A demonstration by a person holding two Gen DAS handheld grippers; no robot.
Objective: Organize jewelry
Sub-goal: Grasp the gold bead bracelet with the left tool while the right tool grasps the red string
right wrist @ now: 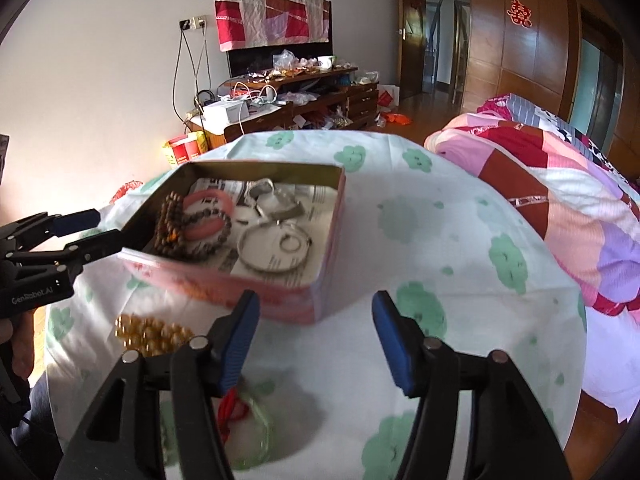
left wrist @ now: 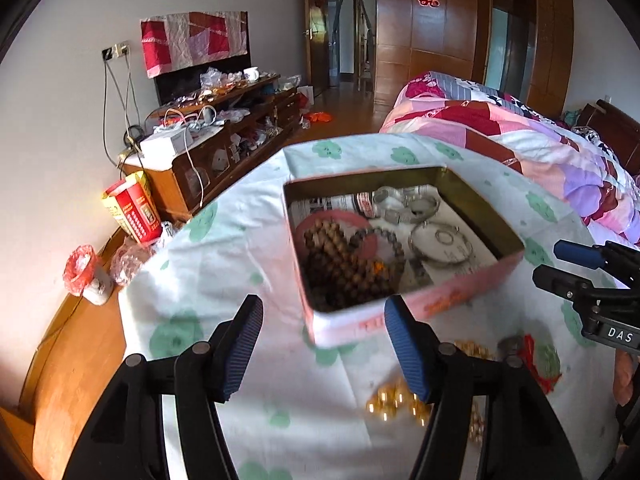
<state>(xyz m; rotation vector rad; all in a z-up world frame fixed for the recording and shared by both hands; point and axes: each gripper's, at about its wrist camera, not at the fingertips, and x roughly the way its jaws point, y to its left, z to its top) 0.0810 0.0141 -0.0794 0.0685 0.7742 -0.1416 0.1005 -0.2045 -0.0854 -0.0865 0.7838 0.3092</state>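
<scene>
A pink open tin box (left wrist: 472, 294) (right wrist: 280, 300) stands on the cloth-covered table. It holds brown bead bracelets (left wrist: 340, 256) (right wrist: 170, 224), a pink bangle (right wrist: 208, 216) and silver bangles (left wrist: 440, 244) (right wrist: 272, 248). A gold bead bracelet (left wrist: 388, 400) (right wrist: 148, 336) lies on the cloth in front of the box. A pale green bangle with a red cord (right wrist: 248, 420) lies under my right gripper (right wrist: 316, 344), which is open and empty. My left gripper (left wrist: 324, 348) is open and empty, just before the box's near wall.
The table has a white cloth with green flowers (right wrist: 460, 280). A bed with a pink patchwork quilt (left wrist: 520, 136) lies right. A cluttered wooden TV cabinet (left wrist: 224, 132) stands at the far wall. A red carton (left wrist: 136, 208) and bags sit on the wooden floor at left.
</scene>
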